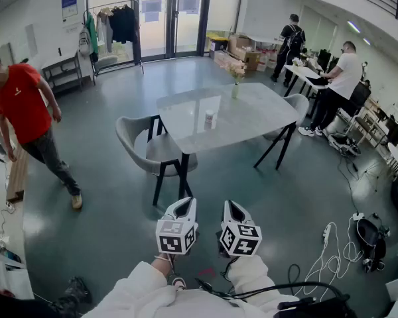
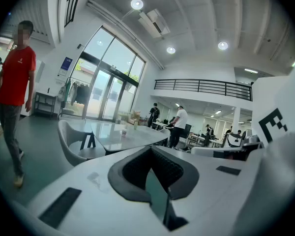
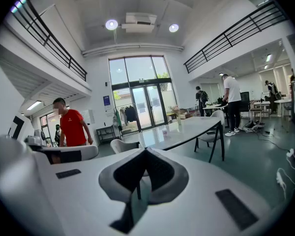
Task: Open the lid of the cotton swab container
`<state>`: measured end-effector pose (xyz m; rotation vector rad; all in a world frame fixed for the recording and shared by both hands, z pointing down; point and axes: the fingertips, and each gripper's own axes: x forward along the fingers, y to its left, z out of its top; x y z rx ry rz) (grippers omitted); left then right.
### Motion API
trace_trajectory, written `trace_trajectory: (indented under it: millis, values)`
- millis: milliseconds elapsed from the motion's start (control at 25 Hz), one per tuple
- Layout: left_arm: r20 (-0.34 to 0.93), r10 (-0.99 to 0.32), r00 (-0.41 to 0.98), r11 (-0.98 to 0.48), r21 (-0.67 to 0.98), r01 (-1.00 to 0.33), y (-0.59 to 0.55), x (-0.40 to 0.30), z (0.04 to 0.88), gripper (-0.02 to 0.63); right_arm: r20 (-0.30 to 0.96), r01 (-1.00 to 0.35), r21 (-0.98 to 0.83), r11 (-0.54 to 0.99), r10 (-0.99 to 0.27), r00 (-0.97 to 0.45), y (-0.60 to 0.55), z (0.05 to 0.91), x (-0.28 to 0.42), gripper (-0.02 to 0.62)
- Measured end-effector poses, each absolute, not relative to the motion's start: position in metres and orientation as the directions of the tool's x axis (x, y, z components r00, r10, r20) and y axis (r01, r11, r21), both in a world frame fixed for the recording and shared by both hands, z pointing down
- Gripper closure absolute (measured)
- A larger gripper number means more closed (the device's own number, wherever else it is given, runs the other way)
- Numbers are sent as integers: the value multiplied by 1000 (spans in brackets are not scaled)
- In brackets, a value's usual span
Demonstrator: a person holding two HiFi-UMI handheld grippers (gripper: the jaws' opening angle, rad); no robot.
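The cotton swab container [image 1: 209, 118] is a small pale jar with its lid on, standing upright on the grey table [image 1: 259, 128], well ahead of me across the floor. The left gripper view shows the container [image 2: 123, 132] small and distant, and in the right gripper view the container [image 3: 164, 131] is equally far off. My left gripper [image 1: 184, 205] and right gripper [image 1: 231, 207] hang side by side close to my body, both shut and holding nothing. The left gripper [image 2: 150, 149] and the right gripper [image 3: 145, 151] show closed jaws with nothing between them.
A vase of flowers [image 1: 235, 85] stands at the table's far end. A grey chair [image 1: 146, 146] is tucked at the table's left side. A person in a red shirt [image 1: 23, 108] walks at the left. Cables and a power strip [image 1: 335, 240] lie on the floor at the right.
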<state>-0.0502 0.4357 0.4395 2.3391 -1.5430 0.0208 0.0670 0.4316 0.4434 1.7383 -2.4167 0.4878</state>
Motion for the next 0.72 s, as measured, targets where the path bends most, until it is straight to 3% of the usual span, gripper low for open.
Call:
trace_trajectory:
  millis: [720]
  values:
    - [173,-878,447,-396,265,-879,425,-75,431,598,273,-940,-183,286,-904,-329,426,439,34,535]
